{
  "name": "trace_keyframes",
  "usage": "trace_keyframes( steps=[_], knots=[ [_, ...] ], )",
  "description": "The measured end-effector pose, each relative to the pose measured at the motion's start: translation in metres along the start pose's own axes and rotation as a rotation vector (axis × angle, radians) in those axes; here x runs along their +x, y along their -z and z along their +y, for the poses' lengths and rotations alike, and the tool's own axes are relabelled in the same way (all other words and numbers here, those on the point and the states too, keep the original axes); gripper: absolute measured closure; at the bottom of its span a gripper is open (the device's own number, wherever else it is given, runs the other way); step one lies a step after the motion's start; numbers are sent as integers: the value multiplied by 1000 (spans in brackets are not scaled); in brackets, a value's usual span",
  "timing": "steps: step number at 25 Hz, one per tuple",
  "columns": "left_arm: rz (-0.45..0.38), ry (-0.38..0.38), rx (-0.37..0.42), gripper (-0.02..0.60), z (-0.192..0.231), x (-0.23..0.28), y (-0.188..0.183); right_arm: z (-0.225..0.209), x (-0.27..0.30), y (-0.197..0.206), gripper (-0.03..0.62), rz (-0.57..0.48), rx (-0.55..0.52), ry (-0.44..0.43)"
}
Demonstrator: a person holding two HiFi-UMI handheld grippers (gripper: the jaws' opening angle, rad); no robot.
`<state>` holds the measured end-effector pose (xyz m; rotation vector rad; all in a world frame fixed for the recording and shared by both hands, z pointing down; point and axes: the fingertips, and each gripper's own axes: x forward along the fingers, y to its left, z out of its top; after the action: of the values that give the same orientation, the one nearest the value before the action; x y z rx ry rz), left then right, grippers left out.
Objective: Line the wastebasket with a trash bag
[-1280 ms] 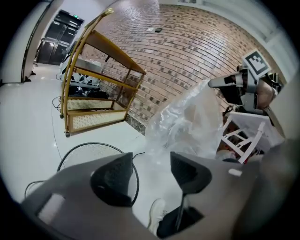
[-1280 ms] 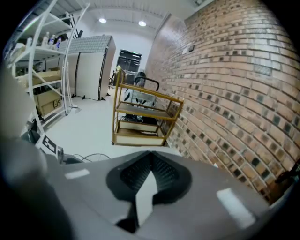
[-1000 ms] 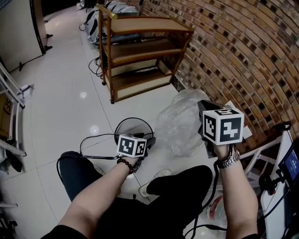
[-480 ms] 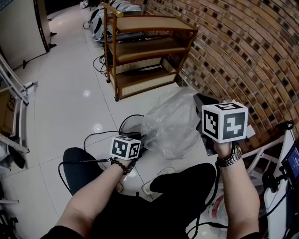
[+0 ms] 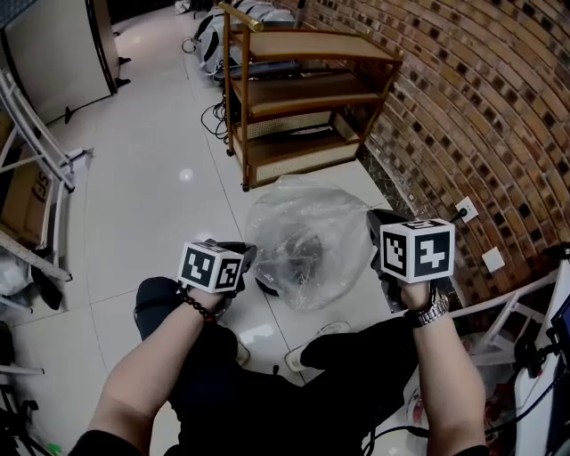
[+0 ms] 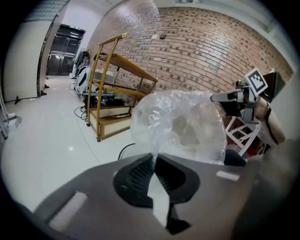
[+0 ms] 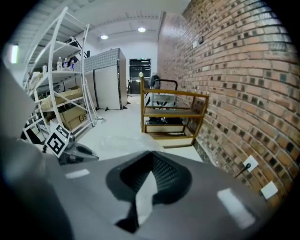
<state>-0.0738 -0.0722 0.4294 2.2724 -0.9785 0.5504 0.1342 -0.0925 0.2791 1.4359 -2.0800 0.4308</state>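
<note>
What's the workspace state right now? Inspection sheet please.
surface: glossy white tile floor.
job's things: clear trash bag stretched between both grippers, over the black wastebasket.
clutter: cardboard box; backpacks behind the shelf.
grippers: left gripper has just closed on the bag's edge; right gripper shut on it too.
cables: black cords on the floor by the shelf; one plugged into the wall socket.
surroundings: brick wall, wooden shelf, white rack.

floor [image 5: 151, 178]: glossy white tiles | wooden shelf [image 5: 307, 98] stands by the brick wall [image 5: 472, 107] | black cables [image 5: 216, 116] left of shelf | bags [image 5: 214, 27] behind it | white rack [image 5: 44, 151] at left | wastebasket [image 5: 267, 285] in front, partly seen
</note>
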Motion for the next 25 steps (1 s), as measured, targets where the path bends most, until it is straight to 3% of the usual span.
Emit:
trace_keyframes(
  steps=[5, 8, 13, 15, 25],
  knots=[
    [81, -34, 32, 574, 12, -23, 0, 21, 23, 26, 592, 44, 48, -81],
    [130, -39, 33, 574, 16, -30, 1, 25, 31, 41, 592, 76, 61, -83],
    [218, 26, -69, 574, 18, -33, 8, 33, 39, 58, 592, 108, 71, -106],
    [251, 25, -76, 574, 22, -32, 11, 35, 43, 67, 592, 124, 84, -116],
    [370, -67, -19, 574, 51, 6, 28, 13, 80, 110, 592, 180, 54, -25]
  ],
)
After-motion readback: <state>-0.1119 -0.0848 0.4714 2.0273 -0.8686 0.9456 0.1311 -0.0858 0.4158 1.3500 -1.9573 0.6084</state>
